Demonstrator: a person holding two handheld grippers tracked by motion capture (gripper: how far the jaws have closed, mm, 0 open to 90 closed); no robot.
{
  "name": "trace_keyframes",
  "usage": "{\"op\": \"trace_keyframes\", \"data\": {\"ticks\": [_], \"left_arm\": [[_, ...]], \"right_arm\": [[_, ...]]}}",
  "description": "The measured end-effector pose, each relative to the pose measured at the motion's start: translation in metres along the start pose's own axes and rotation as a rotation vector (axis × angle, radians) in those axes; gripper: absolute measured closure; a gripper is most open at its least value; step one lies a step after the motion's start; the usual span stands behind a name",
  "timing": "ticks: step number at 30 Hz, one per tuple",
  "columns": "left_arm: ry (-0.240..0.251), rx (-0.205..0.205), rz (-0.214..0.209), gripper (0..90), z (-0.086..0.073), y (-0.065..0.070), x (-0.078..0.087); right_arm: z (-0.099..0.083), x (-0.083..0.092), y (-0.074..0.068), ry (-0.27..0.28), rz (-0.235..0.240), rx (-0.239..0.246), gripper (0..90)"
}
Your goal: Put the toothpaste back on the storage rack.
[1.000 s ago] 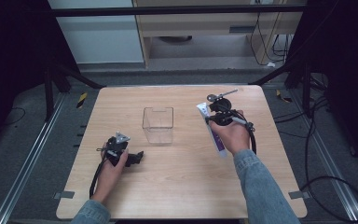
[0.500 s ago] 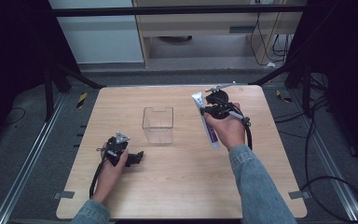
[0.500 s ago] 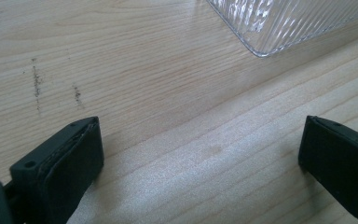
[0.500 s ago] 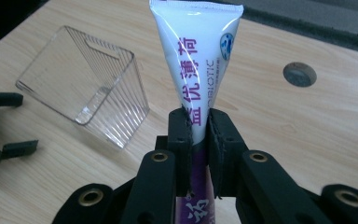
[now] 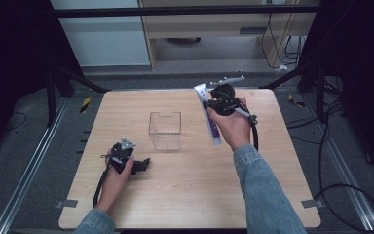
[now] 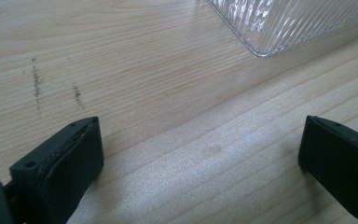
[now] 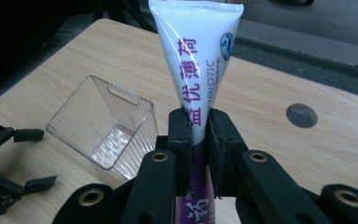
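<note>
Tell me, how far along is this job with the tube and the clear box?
Done: the right gripper has clamped the white and purple tube and holds it above the table. In hand: carrying it. Left: the clear box holds nothing yet, so the tube probably goes in there. The left gripper rests open on the table.

The tube (image 7: 196, 70) is cut off below the right gripper (image 7: 198, 135), its cap end hidden, and the clear box (image 6: 289, 23) is cropped at the frame's top edge.
</note>
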State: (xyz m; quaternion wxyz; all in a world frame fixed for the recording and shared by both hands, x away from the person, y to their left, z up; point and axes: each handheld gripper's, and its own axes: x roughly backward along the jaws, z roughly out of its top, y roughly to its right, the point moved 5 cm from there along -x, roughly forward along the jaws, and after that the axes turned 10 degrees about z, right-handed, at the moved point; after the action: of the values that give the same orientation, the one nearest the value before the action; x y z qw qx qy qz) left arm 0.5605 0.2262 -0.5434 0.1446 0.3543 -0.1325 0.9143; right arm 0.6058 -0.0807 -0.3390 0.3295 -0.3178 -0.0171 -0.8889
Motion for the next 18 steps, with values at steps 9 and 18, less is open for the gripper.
{"op": "trace_keyframes", "data": {"ticks": [9,18], "left_arm": [[0.0,0.0,0.0,0.0,0.0,0.0,0.0],[0.0,-0.001,0.0,0.0,0.0,0.0,0.0]], "right_arm": [[0.015,0.0,-0.006,0.054,0.006,0.017,80.4],[0.026,-0.007,-0.011,0.115,0.017,0.031,80.5]]}}
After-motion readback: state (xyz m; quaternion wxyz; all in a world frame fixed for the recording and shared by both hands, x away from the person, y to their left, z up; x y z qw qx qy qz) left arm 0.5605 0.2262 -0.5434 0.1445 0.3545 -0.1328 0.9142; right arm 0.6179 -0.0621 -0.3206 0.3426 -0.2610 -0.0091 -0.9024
